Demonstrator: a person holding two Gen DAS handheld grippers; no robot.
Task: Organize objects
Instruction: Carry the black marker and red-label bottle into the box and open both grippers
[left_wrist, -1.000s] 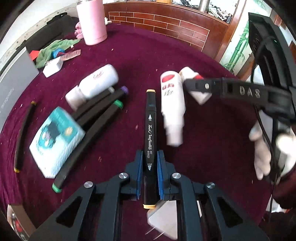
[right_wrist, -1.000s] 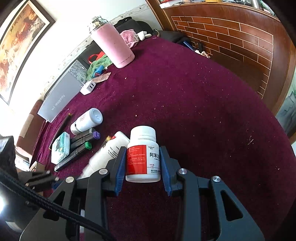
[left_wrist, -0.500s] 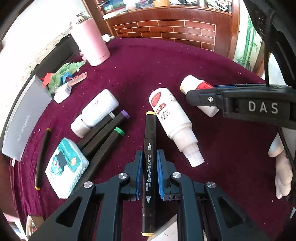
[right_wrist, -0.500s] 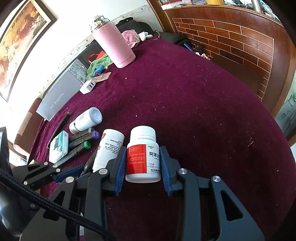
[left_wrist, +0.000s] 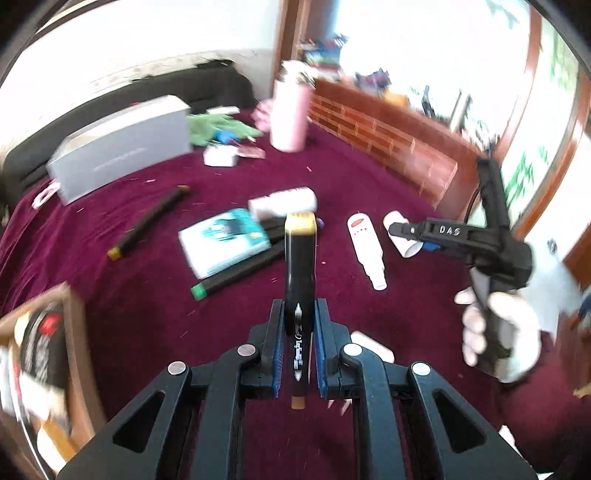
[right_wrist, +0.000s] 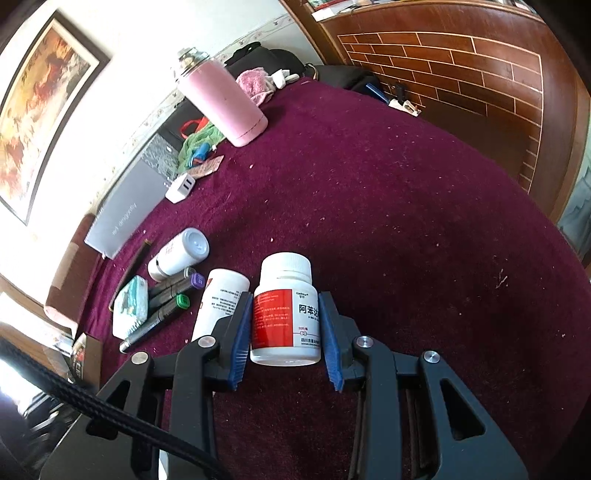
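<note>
My left gripper is shut on a black marker with yellow ends and holds it up off the maroon cloth. My right gripper is shut on a white pill bottle with a red label, low over the cloth. In the left wrist view that right gripper shows at the right, held by a gloved hand. A long white bottle lies just left of the pill bottle. Further left lie two markers, a tissue packet and another white bottle.
A pink flask stands at the back beside a green cloth and a white charger. A grey box lies at the back left, a black pen in front of it. A wooden box with packets sits at the near left.
My left gripper rose with the black marker and swung left, bringing the wooden box into its view; it has left the right wrist view. The right gripper and pill bottle kept still.
</note>
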